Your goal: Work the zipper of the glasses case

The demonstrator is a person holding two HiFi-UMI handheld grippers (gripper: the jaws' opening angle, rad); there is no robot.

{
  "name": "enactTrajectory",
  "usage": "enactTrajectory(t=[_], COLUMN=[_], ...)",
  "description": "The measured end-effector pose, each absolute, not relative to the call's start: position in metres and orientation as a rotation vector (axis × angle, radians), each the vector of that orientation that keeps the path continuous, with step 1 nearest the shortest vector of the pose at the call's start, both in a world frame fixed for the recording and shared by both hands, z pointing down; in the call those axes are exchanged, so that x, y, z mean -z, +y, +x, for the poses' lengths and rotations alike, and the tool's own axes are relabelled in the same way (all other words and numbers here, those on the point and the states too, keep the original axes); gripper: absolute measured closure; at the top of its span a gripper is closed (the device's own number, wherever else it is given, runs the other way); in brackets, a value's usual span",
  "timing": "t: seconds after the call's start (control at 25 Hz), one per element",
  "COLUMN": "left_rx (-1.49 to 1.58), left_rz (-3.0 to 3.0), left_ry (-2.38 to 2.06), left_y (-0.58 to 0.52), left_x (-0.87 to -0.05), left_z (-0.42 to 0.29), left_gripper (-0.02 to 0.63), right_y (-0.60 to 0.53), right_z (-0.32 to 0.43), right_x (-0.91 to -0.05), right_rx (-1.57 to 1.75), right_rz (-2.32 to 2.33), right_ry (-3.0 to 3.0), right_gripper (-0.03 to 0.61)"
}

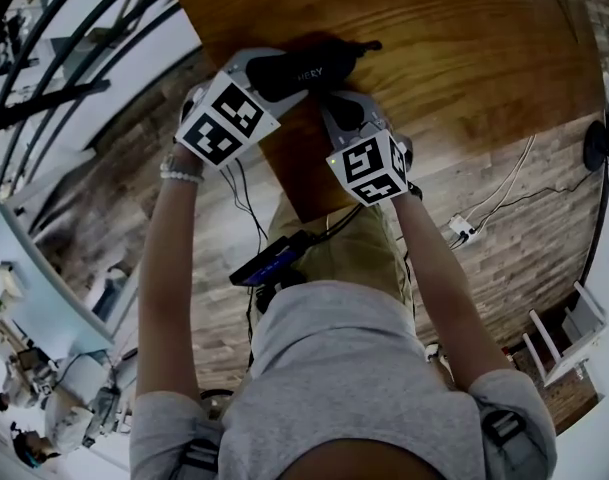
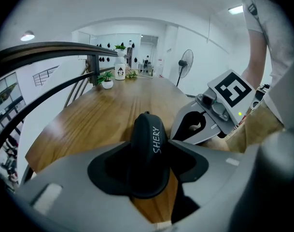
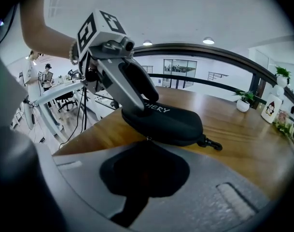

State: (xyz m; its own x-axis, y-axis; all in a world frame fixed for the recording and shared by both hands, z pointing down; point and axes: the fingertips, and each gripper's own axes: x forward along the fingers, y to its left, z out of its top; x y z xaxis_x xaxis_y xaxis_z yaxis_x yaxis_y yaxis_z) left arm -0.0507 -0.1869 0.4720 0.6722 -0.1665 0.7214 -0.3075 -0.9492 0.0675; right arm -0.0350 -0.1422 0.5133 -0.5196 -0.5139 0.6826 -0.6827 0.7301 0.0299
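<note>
The left arm (image 1: 169,268) and right arm (image 1: 436,268) stretch forward side by side to the table (image 1: 464,48) edge. The left hand-held gripper (image 1: 284,73) clamps one end of the black glasses case (image 3: 171,120), which rests on the table. The right hand-held gripper (image 1: 346,111) is closed, with its tips against the case's near side.

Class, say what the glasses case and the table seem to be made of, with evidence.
Glasses case: probably a fabric-covered moulded shell, matte black; dull, glare-free surface. Table: wood or wood veneer, semi-gloss; brown grain streaks, soft reflections.
</note>
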Motion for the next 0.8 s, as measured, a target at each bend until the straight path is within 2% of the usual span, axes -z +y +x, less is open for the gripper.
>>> enactTrajectory(t=[0.48, 0.8], left_rx=[-1.106, -1.089], left_rz=[2.706, 2.744], left_ry=[-0.366, -0.386], left_y=[-0.187, -0.185], left_x=[-0.468, -0.467], left_z=[-0.054, -0.055], left_gripper=[0.364, 0.362], right_y=[-0.128, -0.129], right_z=[-0.093, -0.107], right_x=[-0.507, -0.51], right_rx=[-0.246, -0.26], right_rz=[0.804, 0.784], right_ry=[-2.281, -2.284], right_gripper=[0.574, 0.564])
